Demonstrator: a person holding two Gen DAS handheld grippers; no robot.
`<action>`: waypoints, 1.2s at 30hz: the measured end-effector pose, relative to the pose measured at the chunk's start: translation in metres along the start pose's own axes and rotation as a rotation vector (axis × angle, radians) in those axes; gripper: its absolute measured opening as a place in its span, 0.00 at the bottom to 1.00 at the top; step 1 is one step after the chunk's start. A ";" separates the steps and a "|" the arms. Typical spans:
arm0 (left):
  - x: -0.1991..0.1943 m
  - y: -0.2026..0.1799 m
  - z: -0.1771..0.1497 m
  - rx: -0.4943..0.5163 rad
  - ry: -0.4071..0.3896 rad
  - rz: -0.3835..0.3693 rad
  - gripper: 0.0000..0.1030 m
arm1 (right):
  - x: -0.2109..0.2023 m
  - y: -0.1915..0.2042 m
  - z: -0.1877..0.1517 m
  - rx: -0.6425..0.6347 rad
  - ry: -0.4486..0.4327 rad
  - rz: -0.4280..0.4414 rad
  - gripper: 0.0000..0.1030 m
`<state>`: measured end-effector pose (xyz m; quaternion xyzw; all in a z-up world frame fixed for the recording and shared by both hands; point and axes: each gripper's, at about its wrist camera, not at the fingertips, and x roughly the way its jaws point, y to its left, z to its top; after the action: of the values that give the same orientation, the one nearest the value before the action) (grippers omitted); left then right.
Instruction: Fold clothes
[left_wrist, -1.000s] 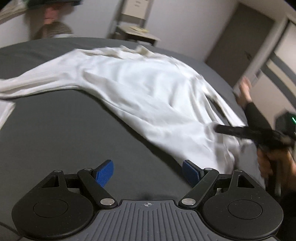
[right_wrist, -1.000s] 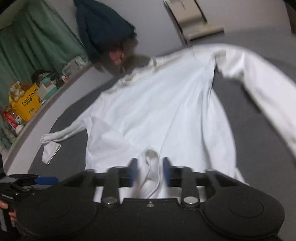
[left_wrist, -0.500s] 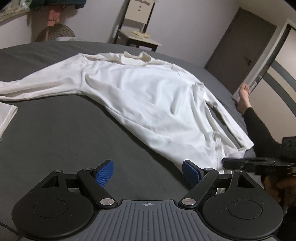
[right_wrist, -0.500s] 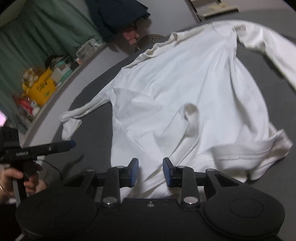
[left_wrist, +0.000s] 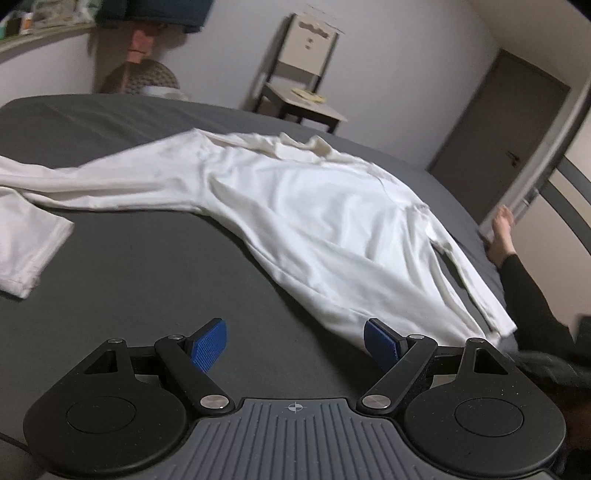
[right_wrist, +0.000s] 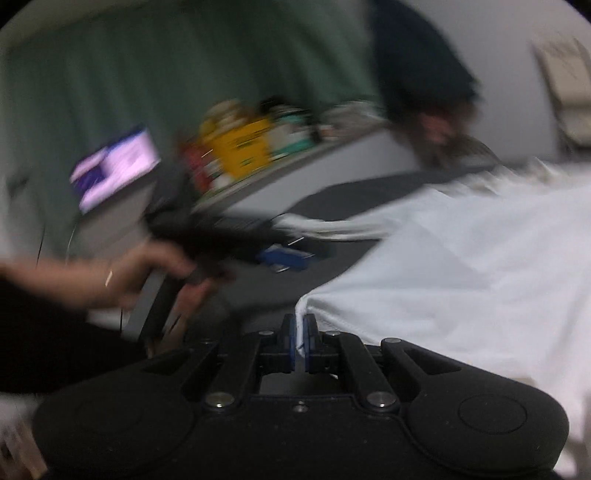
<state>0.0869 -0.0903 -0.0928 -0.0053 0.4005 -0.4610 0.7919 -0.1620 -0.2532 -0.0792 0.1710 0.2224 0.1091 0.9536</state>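
Now, w/ right gripper (right_wrist: 300, 332) clamped on hem corner of white long-sleeve shirt (left_wrist: 314, 221) lying on the bed (left_wrist: 147, 280), apparently secure; left gripper (left_wrist: 295, 345) jaws open, empty: pinch opposite hem corner.

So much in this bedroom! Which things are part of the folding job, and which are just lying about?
Part of the job:
- white long-sleeved shirt
- right gripper, shut on the shirt's hem
- left gripper, open over the grey bed

Just lying about:
- chair
- door
- cluttered shelf
- green curtain
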 end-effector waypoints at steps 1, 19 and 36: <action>-0.002 0.003 0.001 -0.017 -0.015 0.013 0.80 | 0.008 0.009 -0.001 -0.034 0.009 0.018 0.05; -0.002 0.036 0.002 -0.143 -0.073 0.148 0.80 | 0.111 0.103 -0.048 -0.521 0.186 -0.101 0.05; 0.010 -0.024 -0.017 0.262 0.071 -0.117 0.80 | -0.084 -0.017 -0.033 -0.714 0.395 -0.596 0.44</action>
<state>0.0615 -0.1049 -0.1017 0.0912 0.3638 -0.5546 0.7428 -0.2485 -0.2836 -0.0807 -0.2606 0.3867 -0.0685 0.8820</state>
